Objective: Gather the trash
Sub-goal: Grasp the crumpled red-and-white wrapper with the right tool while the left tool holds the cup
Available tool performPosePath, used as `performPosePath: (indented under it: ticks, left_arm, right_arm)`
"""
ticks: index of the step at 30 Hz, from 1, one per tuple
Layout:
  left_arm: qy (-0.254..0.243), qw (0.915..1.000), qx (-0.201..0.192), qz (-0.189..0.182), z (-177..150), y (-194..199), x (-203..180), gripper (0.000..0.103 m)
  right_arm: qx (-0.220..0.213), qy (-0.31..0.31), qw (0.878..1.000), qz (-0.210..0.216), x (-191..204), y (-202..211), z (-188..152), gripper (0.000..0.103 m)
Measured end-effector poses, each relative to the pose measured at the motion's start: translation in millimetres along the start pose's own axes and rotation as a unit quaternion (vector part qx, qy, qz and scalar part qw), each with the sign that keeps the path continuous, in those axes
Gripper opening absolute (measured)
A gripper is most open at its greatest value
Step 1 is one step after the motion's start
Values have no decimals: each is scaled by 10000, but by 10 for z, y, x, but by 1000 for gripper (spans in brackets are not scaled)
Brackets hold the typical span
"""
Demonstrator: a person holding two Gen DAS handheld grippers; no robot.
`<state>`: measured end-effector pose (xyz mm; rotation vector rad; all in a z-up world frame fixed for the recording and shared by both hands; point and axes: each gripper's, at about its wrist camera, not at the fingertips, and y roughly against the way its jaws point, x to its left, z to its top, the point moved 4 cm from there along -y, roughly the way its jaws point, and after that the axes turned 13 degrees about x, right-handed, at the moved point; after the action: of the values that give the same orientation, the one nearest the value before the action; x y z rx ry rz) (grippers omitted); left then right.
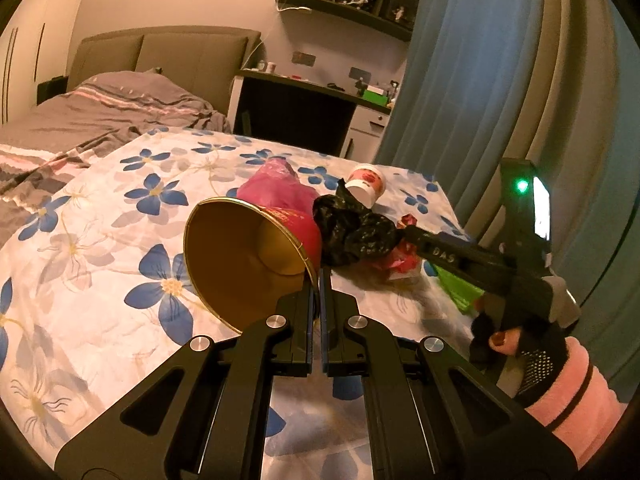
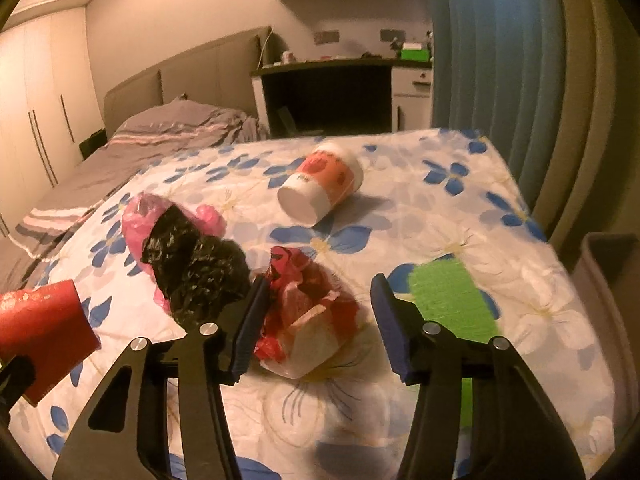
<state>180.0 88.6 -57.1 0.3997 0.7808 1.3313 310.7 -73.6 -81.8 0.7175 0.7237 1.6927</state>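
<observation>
My left gripper (image 1: 320,280) is shut on the rim of a red paper cup (image 1: 248,256) with a gold inside, held on its side with the mouth toward the camera; the same cup (image 2: 44,328) shows at the left edge of the right wrist view. My right gripper (image 2: 320,292) is low over the floral cloth (image 2: 400,216), jaws apart around a crumpled red-and-white wrapper (image 2: 304,312). The left finger is at the wrapper's edge and the right finger stands clear of it. In the left wrist view the right gripper (image 1: 406,234) reaches in from the right over that wrapper (image 1: 404,262).
A crumpled black bag (image 2: 196,272) lies on a pink bag (image 2: 140,216) just left of the wrapper. A white-and-orange cup (image 2: 324,184) lies on its side farther back. Green paper (image 2: 452,304) lies to the right. A grey bin (image 2: 608,264) stands beyond the right edge, by the blue curtain (image 2: 500,60).
</observation>
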Motion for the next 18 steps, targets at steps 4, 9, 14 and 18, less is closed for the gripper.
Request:
performPosePath:
  ticks: [4,9,14,18]
  left_arm:
    - [3,10000,11,0,6,-12,6,2]
    - [-13,10000,-4,30,11,-6,7,2]
    - [-3,10000,-49,47,8,28,-25,2]
    - [-79,9999,-111,27,-3,88,-121,2]
  right_arm:
    - [50,103,9999,103,33,-17,-32,31]
    - [-77,117,9998,122,0,117,-55,11]
    - [-444,-75,9989,145,-164,470,-109,11]
    - [-798,-134,9966,164,-267,832,-190,11]
